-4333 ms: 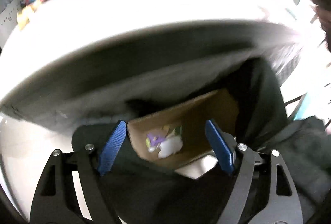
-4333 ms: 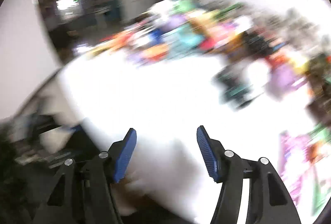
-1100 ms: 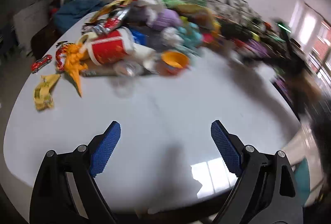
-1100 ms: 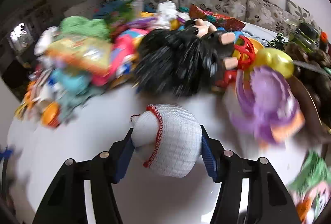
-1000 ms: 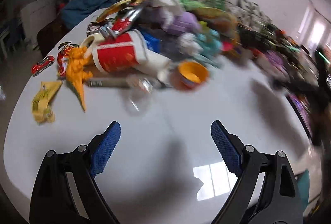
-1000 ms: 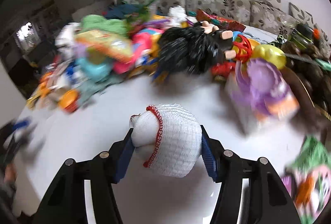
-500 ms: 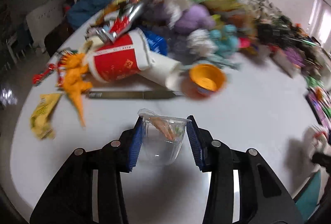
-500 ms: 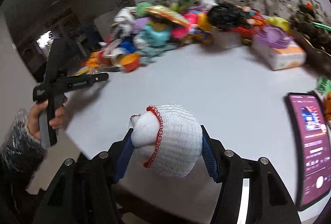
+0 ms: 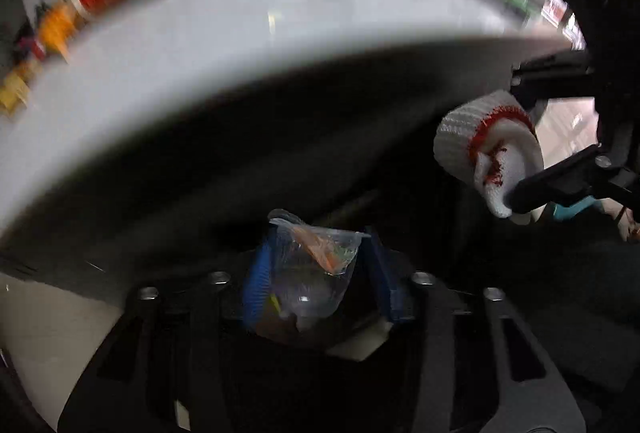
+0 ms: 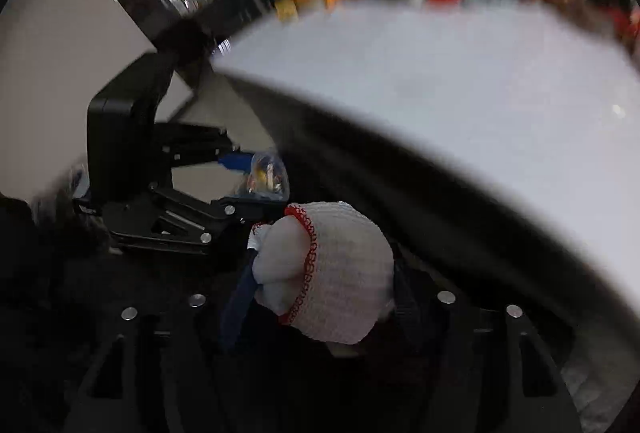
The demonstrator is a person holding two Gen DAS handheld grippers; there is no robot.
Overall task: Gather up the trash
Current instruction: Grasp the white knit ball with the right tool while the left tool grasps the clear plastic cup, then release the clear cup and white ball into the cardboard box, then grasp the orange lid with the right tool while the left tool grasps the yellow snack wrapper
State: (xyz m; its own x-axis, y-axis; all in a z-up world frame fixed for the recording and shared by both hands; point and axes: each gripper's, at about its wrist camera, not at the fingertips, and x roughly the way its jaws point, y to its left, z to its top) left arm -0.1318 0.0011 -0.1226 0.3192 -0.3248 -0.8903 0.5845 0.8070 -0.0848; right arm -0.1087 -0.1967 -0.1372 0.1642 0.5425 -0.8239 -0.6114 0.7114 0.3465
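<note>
Only leftward, red stains (image 9: 495, 169) on glove (image 9: 486, 149)

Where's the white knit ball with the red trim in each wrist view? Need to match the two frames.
Left wrist: white knit ball at right edge, mid-height, between the right hand-held gripper fingers, whose jaws are opening.
Right wrist: bottom centre, filling its own jaws.
Shared landmark: clear plastic cup in the left hand-held gripper, seen just upper left of the ball; also the white table's curved edge.
</note>
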